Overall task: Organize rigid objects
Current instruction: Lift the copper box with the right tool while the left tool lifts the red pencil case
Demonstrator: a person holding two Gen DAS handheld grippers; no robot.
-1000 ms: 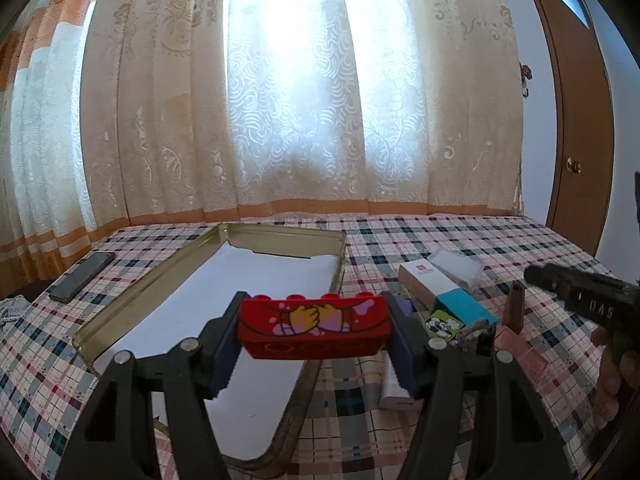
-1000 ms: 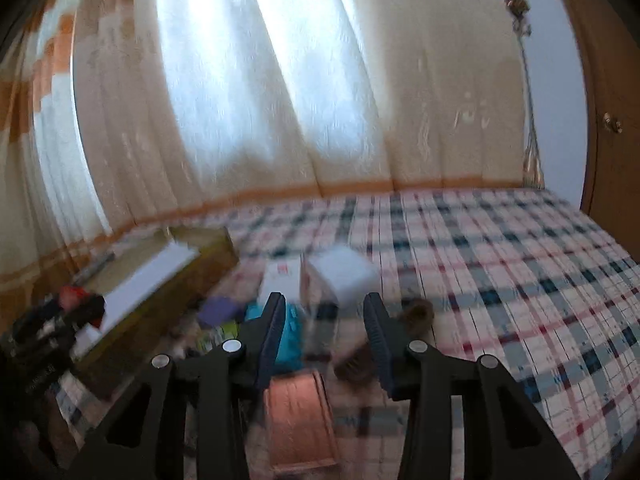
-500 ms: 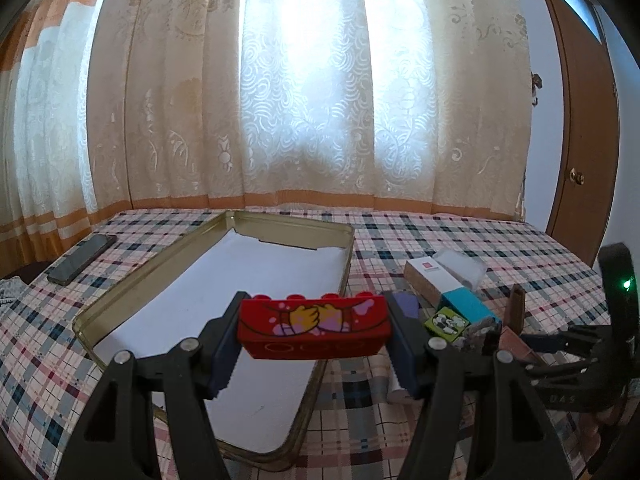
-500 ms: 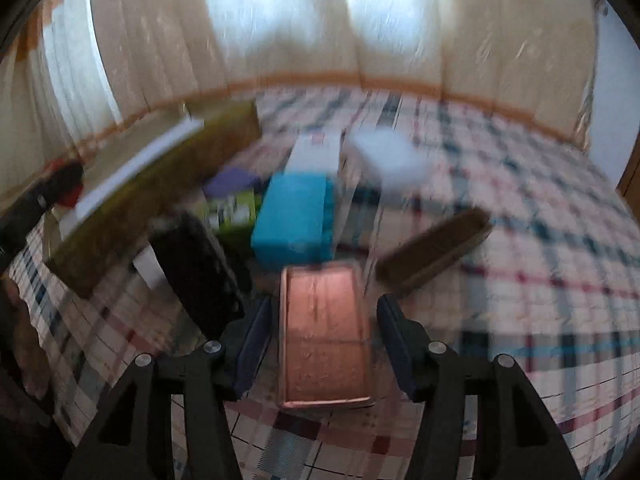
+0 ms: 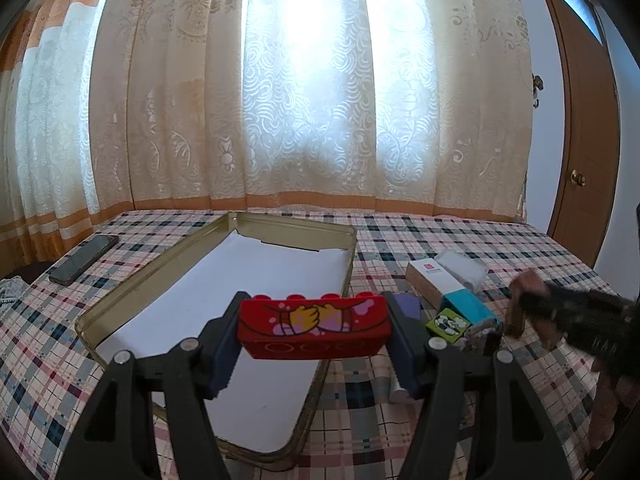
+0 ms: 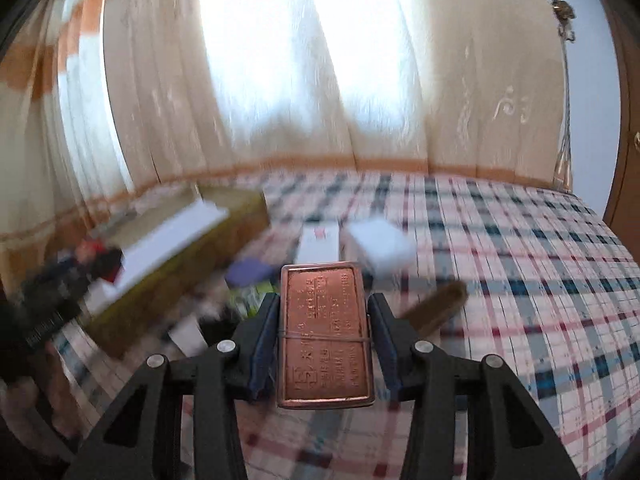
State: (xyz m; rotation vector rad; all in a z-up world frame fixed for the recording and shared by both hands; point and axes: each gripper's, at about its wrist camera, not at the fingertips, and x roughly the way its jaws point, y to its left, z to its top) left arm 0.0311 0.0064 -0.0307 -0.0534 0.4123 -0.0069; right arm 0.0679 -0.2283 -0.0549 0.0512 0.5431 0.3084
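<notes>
Bed [image 5: 460, 236]: plaid sheet, carries everything – spreads out under and ahead of both grippers.
Curtains [image 5: 320, 92]: lace, backlit, far ahead of both grippers past the bed edge.
Tin tray [image 5: 344, 264]: gold rim, white paper lining, open – lies directly below and ahead of the left gripper; in the right wrist view it is ahead-left, blurred.
Left gripper [image 5: 314, 334]: clamped on the red toy brick, one finger at each short end, held in the air above the near part of the tray.
Right gripper [image 6: 324, 332]: clenched on the copper tin, fingers pressing its long sides, lifted off the sheet.
Red toy brick [image 5: 314, 330]: studs up, cartoon print facing the camera, level between the left fingers.
Copper tin [image 6: 325, 332]: flat, embossed lid up, thin band across it, long axis pointing away from the camera.
Phone [image 5: 84, 260]: dark, flat on the sheet, far left of the left gripper.
Small boxes: white box [image 5: 430, 282], teal box [image 5: 470, 306], green printed box [image 5: 448, 322] – clustered just right of the left gripper, beside the tray.
Brown stick [image 6: 438, 310]: on the sheet, just ahead-right of the right gripper, blurred.
</notes>
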